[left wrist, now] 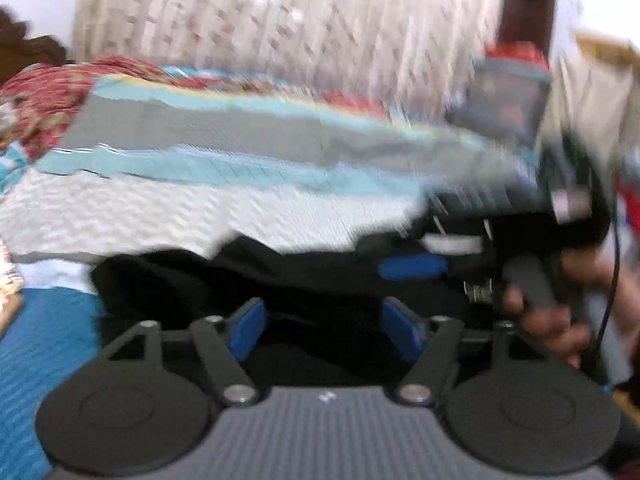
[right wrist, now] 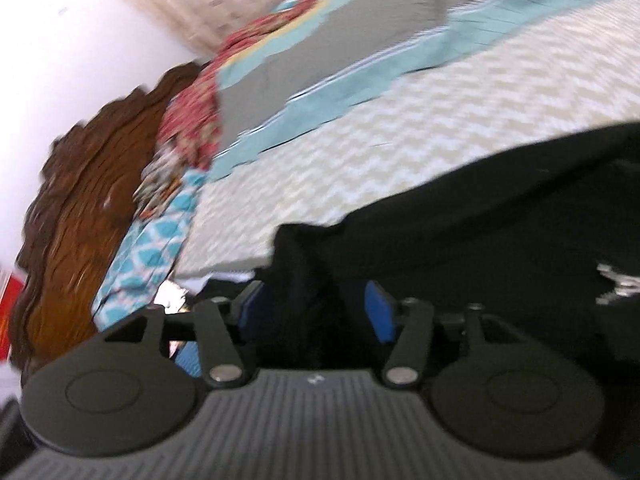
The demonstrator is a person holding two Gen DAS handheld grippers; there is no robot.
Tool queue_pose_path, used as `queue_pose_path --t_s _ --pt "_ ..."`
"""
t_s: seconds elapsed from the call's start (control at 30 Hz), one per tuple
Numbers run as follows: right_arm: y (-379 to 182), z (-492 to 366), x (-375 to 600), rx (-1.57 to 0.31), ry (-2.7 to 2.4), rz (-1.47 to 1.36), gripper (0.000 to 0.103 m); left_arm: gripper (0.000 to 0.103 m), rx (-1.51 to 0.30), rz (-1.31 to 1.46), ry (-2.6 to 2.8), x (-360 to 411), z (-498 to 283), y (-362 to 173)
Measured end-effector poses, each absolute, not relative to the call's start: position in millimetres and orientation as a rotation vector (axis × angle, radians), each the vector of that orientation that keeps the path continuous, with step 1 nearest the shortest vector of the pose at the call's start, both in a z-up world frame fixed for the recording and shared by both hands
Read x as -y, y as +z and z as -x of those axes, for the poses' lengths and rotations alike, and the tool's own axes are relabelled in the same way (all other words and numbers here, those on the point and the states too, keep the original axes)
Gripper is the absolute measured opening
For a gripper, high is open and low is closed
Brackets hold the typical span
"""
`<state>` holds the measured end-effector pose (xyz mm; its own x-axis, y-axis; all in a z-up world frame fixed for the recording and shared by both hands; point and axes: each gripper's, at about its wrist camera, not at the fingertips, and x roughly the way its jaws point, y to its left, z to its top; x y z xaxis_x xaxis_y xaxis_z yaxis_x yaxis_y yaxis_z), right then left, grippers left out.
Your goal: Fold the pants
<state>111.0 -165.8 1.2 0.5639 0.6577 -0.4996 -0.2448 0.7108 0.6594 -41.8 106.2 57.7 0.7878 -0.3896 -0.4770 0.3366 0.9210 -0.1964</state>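
The black pants (left wrist: 304,280) lie bunched on the cream chevron bedspread (left wrist: 160,216). My left gripper (left wrist: 325,332) hovers just over them, its blue pads (left wrist: 246,332) wide apart with nothing pinched between. At the right of the left wrist view a hand (left wrist: 548,320) holds my right gripper, of which one blue pad (left wrist: 412,267) shows above the pants. In the right wrist view my right gripper (right wrist: 314,312) is open. A raised fold of the pants (right wrist: 304,256) stands between its pads without being pressed. The view is blurred.
A grey and teal striped blanket (left wrist: 224,128) lies across the bed behind the pants, with red floral fabric (left wrist: 52,96) further back. The brown wooden headboard (right wrist: 84,184) and a teal patterned cloth (right wrist: 152,240) sit at the left. A pale curtain (left wrist: 288,16) hangs behind.
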Motion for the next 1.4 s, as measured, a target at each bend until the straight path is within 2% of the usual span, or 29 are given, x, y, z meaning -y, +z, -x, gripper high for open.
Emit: queue_pose_path --t_s 0.03,0.17,0.27,0.47,0.5,0.53,0.57,0.6,0.63,0.67,0.83,0.93,0.97,1.03,1.1,1.17,1.3,1.4 --pt "4 -109 159 -0.804 0.591 -0.554 0.064 0.081 -0.506 0.131 -0.364 -122 46 64" --pt "20 -99 128 -0.751 0.644 -0.394 0.069 0.081 -0.442 0.185 -0.132 -186 37 67" --pt "32 -79 99 -0.666 0.692 -0.13 0.085 0.079 -0.477 0.108 -0.016 -200 3 50" --pt "19 -67 22 -0.595 0.752 0.449 0.086 0.079 -0.567 0.12 -0.095 -198 -56 14" --pt "11 -71 9 -0.599 0.754 0.511 0.086 0.07 -0.574 0.139 -0.098 -197 -60 11" --pt "2 -78 -4 -0.616 0.747 0.565 0.086 0.038 -0.592 0.161 -0.11 -198 -62 8" --pt "-5 -83 -9 -0.636 0.739 0.593 0.081 0.024 -0.621 0.184 -0.124 -199 -65 6" --pt "-13 -93 -16 -0.662 0.737 0.605 0.049 0.013 -0.638 0.212 -0.129 -200 -67 6" --pt "-15 -101 -21 -0.667 0.728 0.607 0.024 0.012 -0.622 0.228 -0.132 -198 -60 8" --pt "-13 -110 -24 -0.664 0.693 0.599 0.013 0.012 -0.595 0.239 -0.145 -198 -55 11" --pt "38 -169 36 -0.653 0.551 0.069 0.014 0.012 -0.464 0.227 -0.34 -160 -15 43" --pt "36 -201 74 -0.727 0.499 -0.193 0.025 0.014 -0.486 0.161 -0.431 -116 -12 42" --pt "30 -208 84 -0.76 0.482 -0.251 0.031 0.015 -0.512 0.139 -0.45 -103 -13 36" --pt "21 -210 102 -0.801 0.465 -0.327 0.046 0.019 -0.575 0.101 -0.483 -82 -15 23" --pt "17 -197 125 -0.793 0.443 -0.408 0.07 0.023 -0.592 0.075 -0.51 -73 -10 15" --pt "12 -179 153 -0.772 0.45 -0.52 0.085 0.027 -0.588 0.045 -0.526 -70 -3 10" --pt "3 -153 172 -0.791 0.469 -0.587 0.087 0.03 -0.627 0.034 -0.535 -66 -4 3" --pt "-4 -152 171 -0.788 0.458 -0.611 0.087 0.038 -0.64 0.02 -0.559 -55 -2 5"
